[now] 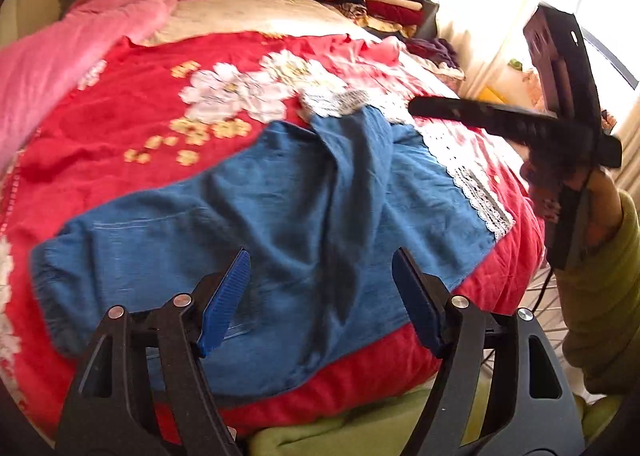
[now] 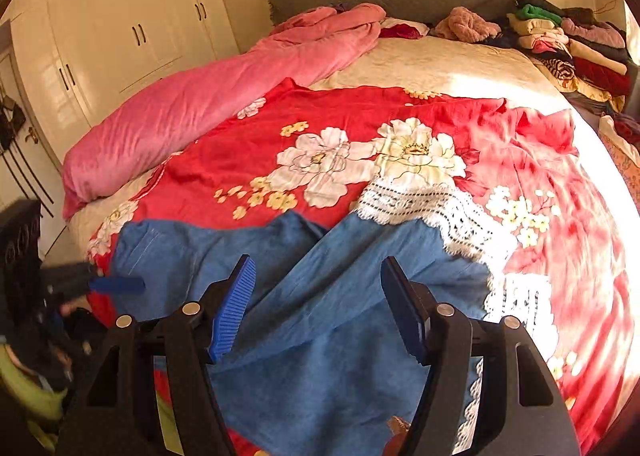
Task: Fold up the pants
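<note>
Left hand-held gripper [image 1: 320, 296], its ribbed blue pads spread wide and empty, hangs over the blue denim pants with white lace cuffs [image 1: 256, 208]. These lie rumpled and loosely doubled on a red floral bedspread [image 1: 132, 108], near the bed's front edge, with bare spread beyond them. Right hand-held gripper [image 2: 318, 302] also gapes open above the soft denim, gripping nothing. Folded clothes [image 2: 576, 44] are stacked at the far right corner.

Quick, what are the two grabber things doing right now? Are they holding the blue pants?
Left gripper: open, holding nothing, above the blue pants.
Right gripper: open, holding nothing, above the same pants.
</note>
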Motion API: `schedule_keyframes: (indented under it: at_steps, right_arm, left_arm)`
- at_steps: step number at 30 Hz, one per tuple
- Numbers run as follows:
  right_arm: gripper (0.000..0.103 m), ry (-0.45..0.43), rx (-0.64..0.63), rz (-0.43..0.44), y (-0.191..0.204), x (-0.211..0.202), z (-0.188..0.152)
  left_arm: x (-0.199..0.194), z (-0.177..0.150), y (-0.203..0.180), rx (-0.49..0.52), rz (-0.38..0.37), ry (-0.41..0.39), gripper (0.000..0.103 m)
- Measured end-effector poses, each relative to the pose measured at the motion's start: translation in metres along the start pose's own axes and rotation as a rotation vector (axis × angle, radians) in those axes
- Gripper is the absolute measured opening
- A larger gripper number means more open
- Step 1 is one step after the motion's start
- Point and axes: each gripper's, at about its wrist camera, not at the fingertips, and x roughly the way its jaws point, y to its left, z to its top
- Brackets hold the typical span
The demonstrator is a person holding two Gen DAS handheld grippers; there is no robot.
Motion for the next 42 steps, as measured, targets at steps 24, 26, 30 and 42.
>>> schedule_keyframes:
  at_steps: [24,26,30,42]
  right_arm:
    - [0.012,0.148,0.064,-0.162,-0.055,0.143,0.062]
    - [0.009,0.098,0.065,-0.165,-0.058,0.115,0.062]
    - [0.009,0.004,0.079,-0.179,-0.068,0.055,0.059]
    - [0.009,-0.116,0.205,-0.188,-0.095,-0.065,-0.017]
  left_arm:
    - [0.078,-0.008,-0.017,0.032,-0.058,0.088,0.011]
    - [0.075,-0.009,-0.019,0.04,-0.047,0.078,0.019]
    - [0.071,-0.008,-0.017,0.045,-0.021,0.06,0.032]
    - [0.063,-0.007,-0.026,0.132,0.056,0.03,0.0]
